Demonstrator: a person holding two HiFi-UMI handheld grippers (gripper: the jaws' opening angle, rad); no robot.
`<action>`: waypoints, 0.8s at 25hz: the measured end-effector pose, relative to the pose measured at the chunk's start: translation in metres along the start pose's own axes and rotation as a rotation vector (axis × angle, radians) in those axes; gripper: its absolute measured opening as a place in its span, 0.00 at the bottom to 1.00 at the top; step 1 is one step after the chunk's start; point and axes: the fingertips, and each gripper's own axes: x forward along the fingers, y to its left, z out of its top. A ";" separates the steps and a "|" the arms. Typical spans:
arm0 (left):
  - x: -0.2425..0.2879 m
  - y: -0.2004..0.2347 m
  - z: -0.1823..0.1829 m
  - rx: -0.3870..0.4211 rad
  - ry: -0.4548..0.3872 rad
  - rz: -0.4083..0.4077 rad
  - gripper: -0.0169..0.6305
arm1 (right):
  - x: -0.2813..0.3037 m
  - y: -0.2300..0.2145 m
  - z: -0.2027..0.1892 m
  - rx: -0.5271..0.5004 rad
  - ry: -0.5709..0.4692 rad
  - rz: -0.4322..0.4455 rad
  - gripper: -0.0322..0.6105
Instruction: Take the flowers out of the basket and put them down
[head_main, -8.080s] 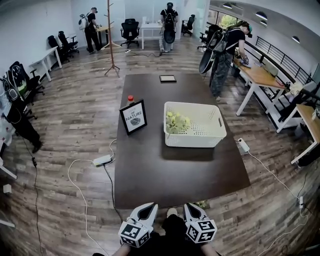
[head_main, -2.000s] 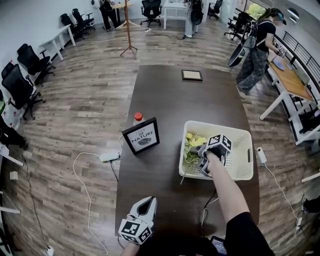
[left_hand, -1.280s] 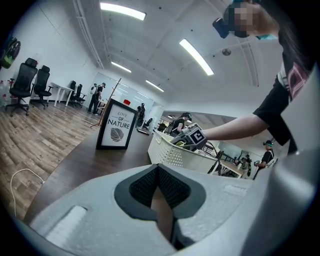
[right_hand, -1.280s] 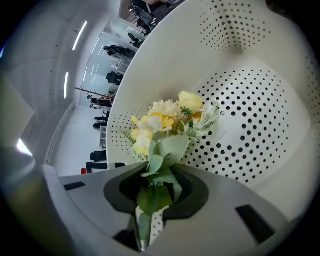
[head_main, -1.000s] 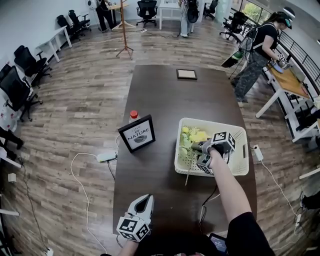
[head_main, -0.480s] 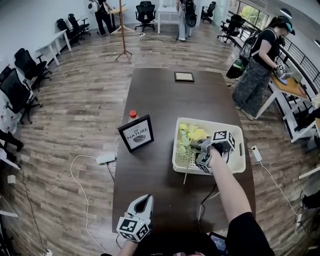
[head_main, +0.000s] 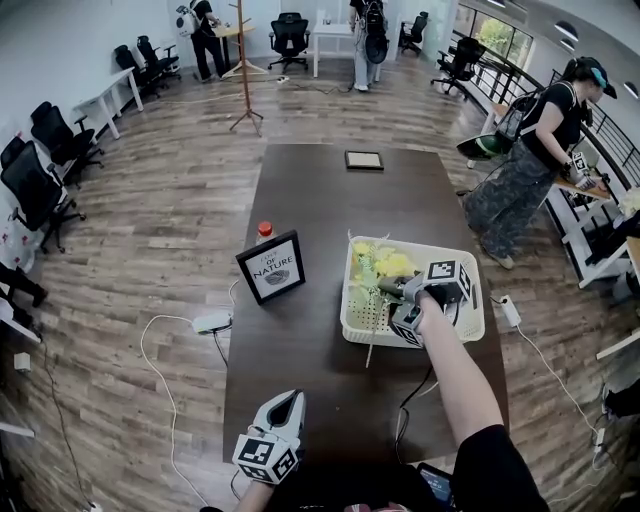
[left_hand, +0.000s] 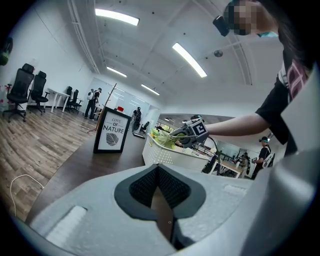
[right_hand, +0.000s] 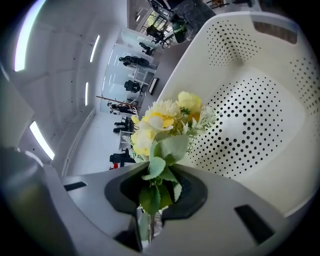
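A bunch of yellow and white flowers (head_main: 384, 268) with green leaves hangs over the left half of the white perforated basket (head_main: 467, 318) on the dark table. My right gripper (head_main: 392, 294) is shut on its stems; a stem end (head_main: 371, 347) sticks out over the basket's near wall. In the right gripper view the flowers (right_hand: 167, 122) rise from between the jaws above the basket floor (right_hand: 250, 125). My left gripper (head_main: 285, 413) stays low at the table's near edge, jaws together, with nothing in them. In the left gripper view the flowers (left_hand: 165, 137) show far off.
A framed "Love of Nature" sign (head_main: 271, 266) and a red-capped bottle (head_main: 263, 230) stand left of the basket. A small frame (head_main: 364, 160) lies at the table's far end. A person (head_main: 535, 150) stands by a desk at the right. A power strip (head_main: 211, 322) lies on the floor.
My right gripper has lifted the bunch a little higher in the basket. The left gripper has not moved. The person at the right has walked nearer.
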 end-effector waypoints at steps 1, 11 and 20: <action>-0.001 -0.002 0.000 0.000 -0.001 -0.001 0.04 | -0.003 0.001 -0.001 -0.007 0.000 0.001 0.16; -0.014 -0.016 -0.007 0.013 -0.002 -0.005 0.04 | -0.021 0.009 -0.010 -0.029 -0.019 0.050 0.16; -0.022 -0.021 -0.009 0.022 -0.012 0.000 0.04 | -0.038 0.017 -0.020 -0.092 -0.028 0.087 0.16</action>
